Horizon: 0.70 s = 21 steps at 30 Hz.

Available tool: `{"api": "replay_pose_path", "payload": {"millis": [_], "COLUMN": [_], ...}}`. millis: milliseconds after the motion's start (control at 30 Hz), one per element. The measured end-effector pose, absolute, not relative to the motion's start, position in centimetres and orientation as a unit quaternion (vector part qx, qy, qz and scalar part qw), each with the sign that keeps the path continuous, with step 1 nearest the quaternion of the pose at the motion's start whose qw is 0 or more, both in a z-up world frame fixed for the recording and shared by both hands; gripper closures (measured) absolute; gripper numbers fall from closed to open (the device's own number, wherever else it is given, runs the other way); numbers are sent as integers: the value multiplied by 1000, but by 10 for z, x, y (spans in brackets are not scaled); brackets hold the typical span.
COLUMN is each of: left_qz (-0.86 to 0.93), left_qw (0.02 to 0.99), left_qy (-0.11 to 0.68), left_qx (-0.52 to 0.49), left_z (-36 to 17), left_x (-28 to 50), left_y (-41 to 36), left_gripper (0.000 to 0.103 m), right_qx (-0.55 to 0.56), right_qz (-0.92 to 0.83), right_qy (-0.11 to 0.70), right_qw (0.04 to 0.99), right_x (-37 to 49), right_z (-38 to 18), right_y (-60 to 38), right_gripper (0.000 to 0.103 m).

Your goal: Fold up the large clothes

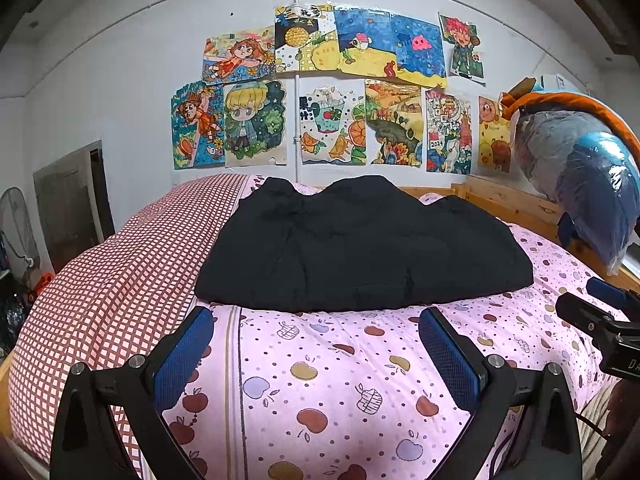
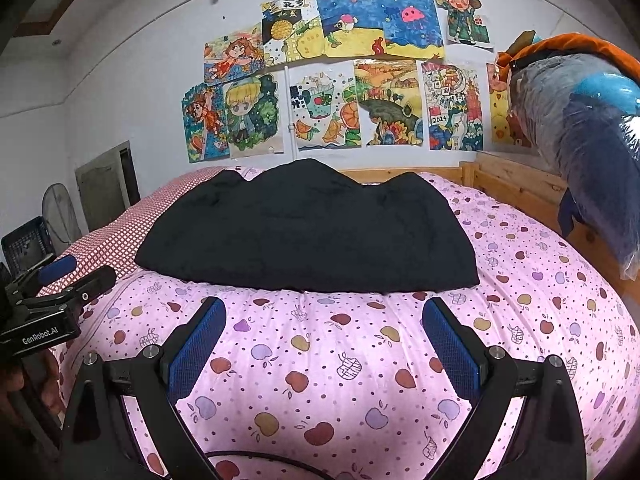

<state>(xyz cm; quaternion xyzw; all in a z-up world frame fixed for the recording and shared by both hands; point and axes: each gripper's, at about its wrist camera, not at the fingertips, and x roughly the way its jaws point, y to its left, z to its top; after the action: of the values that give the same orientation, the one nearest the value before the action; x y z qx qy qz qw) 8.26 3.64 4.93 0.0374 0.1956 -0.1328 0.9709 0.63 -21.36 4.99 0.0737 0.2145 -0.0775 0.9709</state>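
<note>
Left wrist view: one black garment (image 1: 360,244) is seen lying on the bed (image 1: 340,380), already looking bundled into a thick, lumpy rectangle. It's parked at the far part of the pink apple-print quilt, just short of the wall with the drawings (image 1: 328,92), with its left edge touching the red checked blanket (image 1: 120,272). The left claw (image 1: 316,344) is held spread wide, nothing pinched in it, hovering on the near side of the garment and apart from it. The right claw (image 1: 596,312) is glimpsed to the right of the garment; whether it's spread or clenched can't be told from here.

Right wrist view: same single garment (image 2: 308,232), seen a bit more from the right. The right claw (image 2: 324,332) is spread wide and empty too, near the garment's front hem but not touching. The left claw (image 2: 76,274) is spotted to the garment's left.

Count so far: one garment, two claws, one plastic-wrapped bundle (image 2: 588,140) perched on the wooden frame to the garment's right.

What could go wrong, probably: the padded layers might be only partly pinched, so the top layer gets lifted alone and the fold is undone. The quilt underneath could also be snagged along with the hem, since both are soft and puffy.
</note>
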Motion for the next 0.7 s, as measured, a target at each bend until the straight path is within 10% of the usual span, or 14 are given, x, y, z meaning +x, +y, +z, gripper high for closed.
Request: {"api": "replay_pose_path", "payload": {"millis": [700], "left_qz": [-131], "left_qw": [971], "left_qy": [196], "left_qx": [43], "left_z": [54], "left_x": [83], "left_y": [33], "left_gripper": [0], "right_qx": [74], "right_qz": [-77], "right_qy": [221], "right_qw": [969], "right_x": [9], "right_z": [46], "right_y": [-215], "right_gripper": [6]}}
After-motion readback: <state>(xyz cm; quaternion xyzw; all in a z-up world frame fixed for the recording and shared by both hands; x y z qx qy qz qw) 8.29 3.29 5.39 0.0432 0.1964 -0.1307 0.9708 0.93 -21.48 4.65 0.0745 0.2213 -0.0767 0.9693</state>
